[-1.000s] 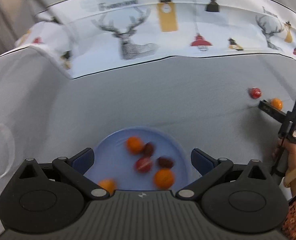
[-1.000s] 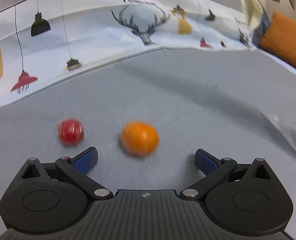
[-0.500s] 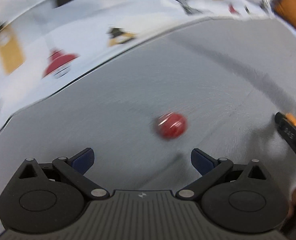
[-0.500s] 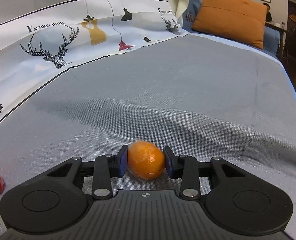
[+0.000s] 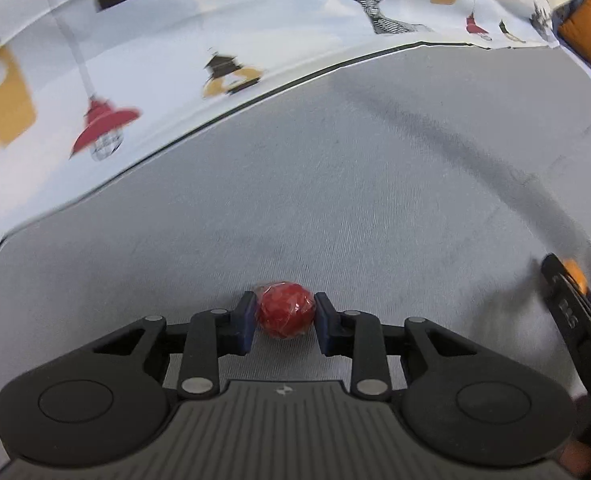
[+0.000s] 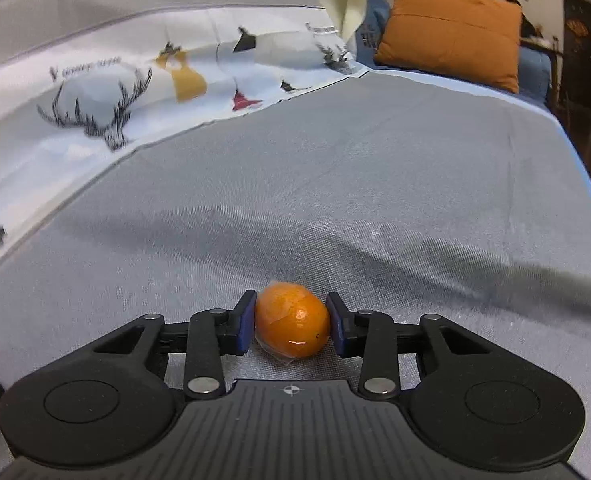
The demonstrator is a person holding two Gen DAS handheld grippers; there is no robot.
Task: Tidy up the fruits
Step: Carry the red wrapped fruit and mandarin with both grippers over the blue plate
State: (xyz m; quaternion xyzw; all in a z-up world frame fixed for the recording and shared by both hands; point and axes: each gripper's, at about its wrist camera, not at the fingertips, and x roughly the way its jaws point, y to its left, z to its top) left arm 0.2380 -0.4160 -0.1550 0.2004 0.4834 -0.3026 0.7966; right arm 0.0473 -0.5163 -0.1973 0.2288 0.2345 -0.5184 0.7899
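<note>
Both tongs are loaded: the left tongs (image 5: 283,317) are closing on a red fruit (image 5: 284,309), pads touching both sides, and the right tongs (image 6: 291,324) pinch an orange (image 6: 292,326). Both fruits sit low on the grey bed (image 6: 375,184), the orange at about 3 o'clock from the red one. They look plastic-wrapped, so probably slippery. I'd squeeze gently, lift straight up, and keep the two tongs from bumping.

Left gripper (image 5: 283,318) angled steeply downward, jaws closing with pads against red fruit (image 5: 285,309); right gripper (image 6: 291,326) tilted down, pads clamped on orange fruit (image 6: 292,326).
</note>
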